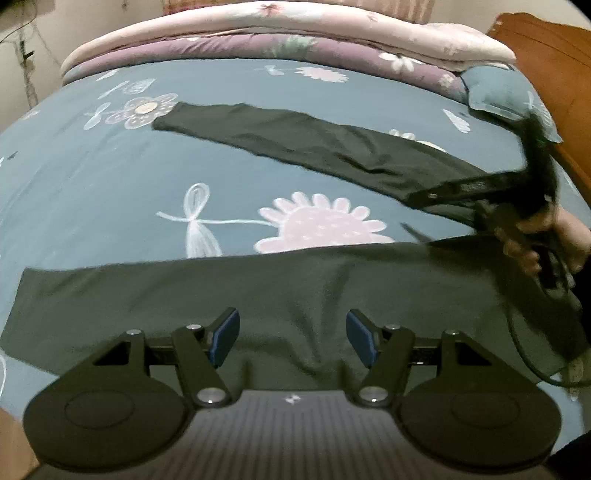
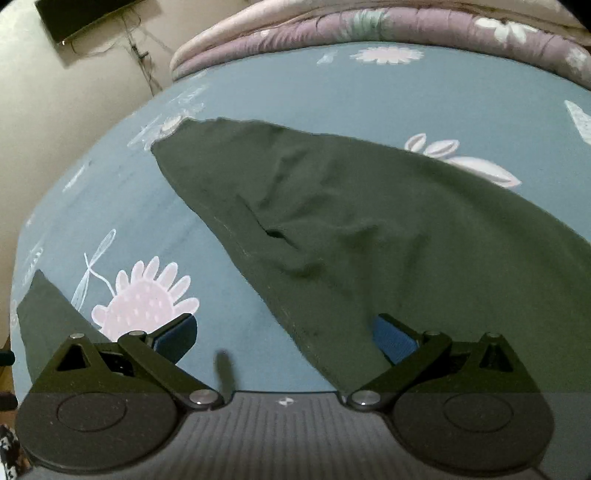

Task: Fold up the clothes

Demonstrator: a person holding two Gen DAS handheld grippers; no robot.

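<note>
A dark green pair of trousers lies spread on the blue flowered bedsheet (image 1: 110, 177). In the left wrist view one leg (image 1: 258, 288) runs across just under my left gripper (image 1: 292, 326). It is open, with its blue pads (image 1: 225, 332) above the cloth and nothing between them. The other leg (image 1: 295, 136) stretches away to the far left. At its right end a hand (image 1: 546, 236) holds my right gripper (image 1: 406, 212), blurred, with its fingers apart. In the right wrist view the right gripper (image 2: 286, 328) is open over the edge of that leg (image 2: 369, 221); the first leg's end (image 2: 48, 310) shows at lower left.
Folded pink and purple quilts (image 1: 295, 37) are stacked along the far edge of the bed, with a blue pillow (image 1: 498, 92) and a wooden headboard (image 1: 546, 48) at the right. A dark screen (image 2: 81, 14) hangs on the wall to the left. A black cable (image 1: 517, 350) trails from the right gripper.
</note>
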